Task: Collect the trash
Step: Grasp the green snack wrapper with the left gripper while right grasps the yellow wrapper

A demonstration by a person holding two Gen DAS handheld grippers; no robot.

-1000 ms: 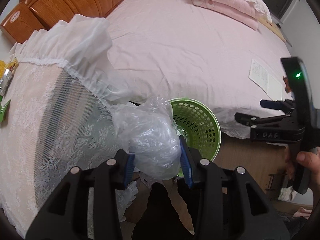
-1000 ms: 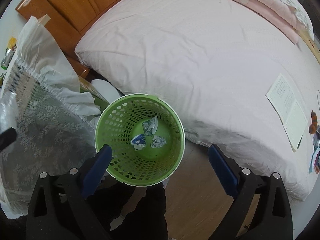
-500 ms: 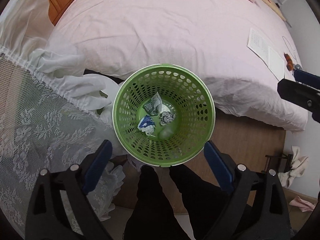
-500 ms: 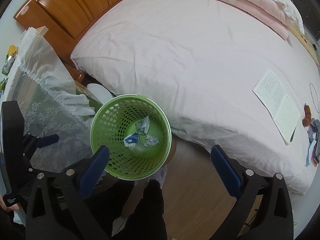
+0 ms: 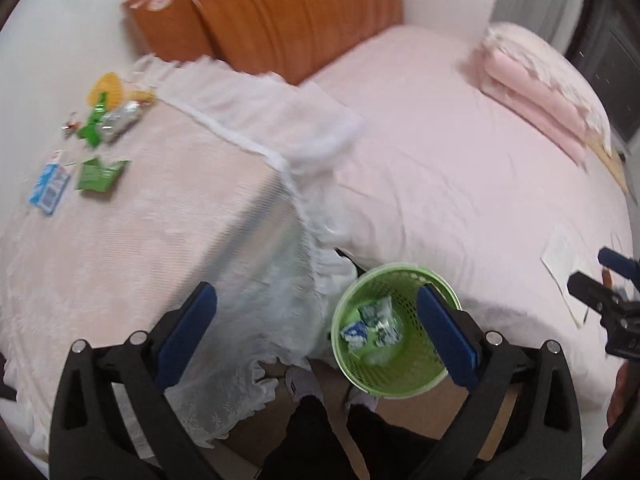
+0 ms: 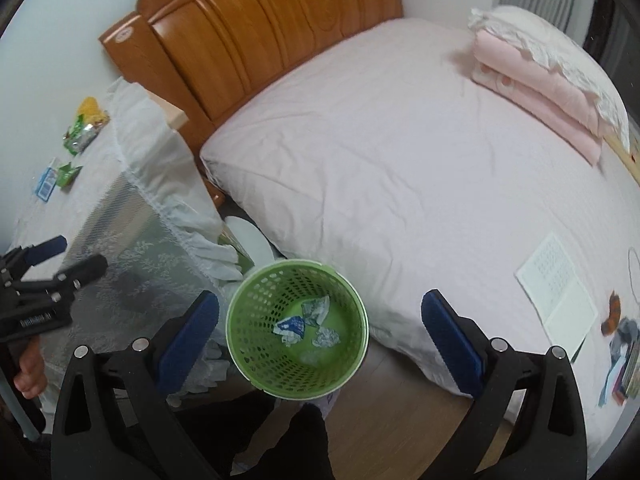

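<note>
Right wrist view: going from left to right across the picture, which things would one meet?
blue carton → green wrapper → green basket → folded pink blanket → open booklet

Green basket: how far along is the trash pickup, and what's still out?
Done: the green basket on the floor holds several crumpled scraps. In hand: nothing; the left gripper and right gripper are both open and empty. Left: on the lace-covered table lie a blue carton, a green wrapper, and a cluster of green, silver and yellow packets.
</note>
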